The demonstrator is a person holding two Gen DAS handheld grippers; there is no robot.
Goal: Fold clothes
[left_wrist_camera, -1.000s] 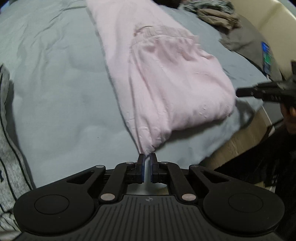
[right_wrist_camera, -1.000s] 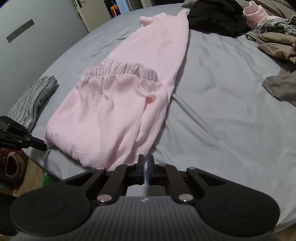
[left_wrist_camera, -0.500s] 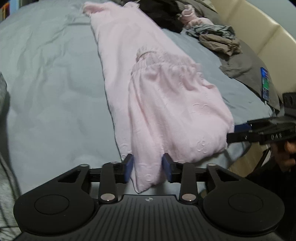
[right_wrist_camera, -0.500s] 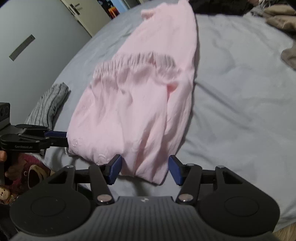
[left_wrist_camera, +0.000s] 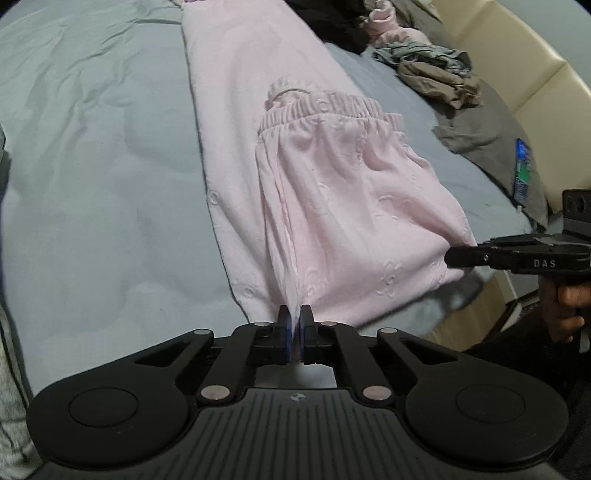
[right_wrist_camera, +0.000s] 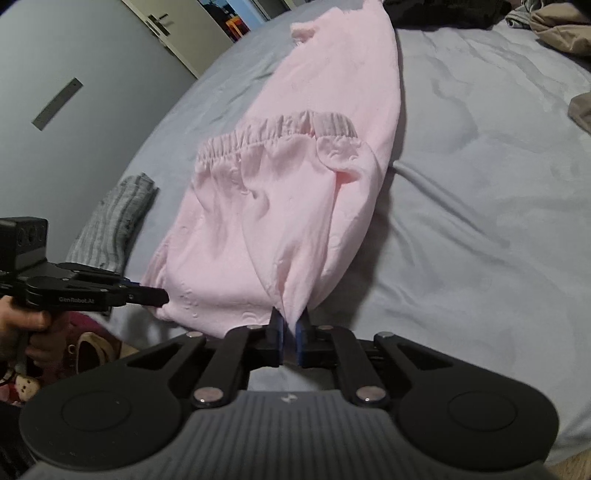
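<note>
Pink trousers (left_wrist_camera: 332, 203) lie lengthwise on the grey-blue bed sheet (left_wrist_camera: 103, 166), the waistband half folded back over the legs. My left gripper (left_wrist_camera: 294, 317) is at the near fold edge, its jaws closing tight on a pinch of pink fabric. In the right wrist view the same trousers (right_wrist_camera: 280, 192) run away from me. My right gripper (right_wrist_camera: 290, 325) has its jaws closing on the other near corner, and cloth bunches between the pads. Each gripper also shows in the other's view: the right gripper (left_wrist_camera: 456, 256) at the right, the left gripper (right_wrist_camera: 160, 295) at the left.
Loose clothes (left_wrist_camera: 436, 70) and a black garment (left_wrist_camera: 332, 22) are heaped at the far right of the bed. A grey striped garment (right_wrist_camera: 114, 218) lies at the left edge. A small blue packet (left_wrist_camera: 522, 170) rests on brown cloth. The bed edge runs just below the grippers.
Both grippers were shut with nothing in them, opened around the near fold of the pink trousers, and have now closed on it. The fabric is pulled taut toward each gripper.
</note>
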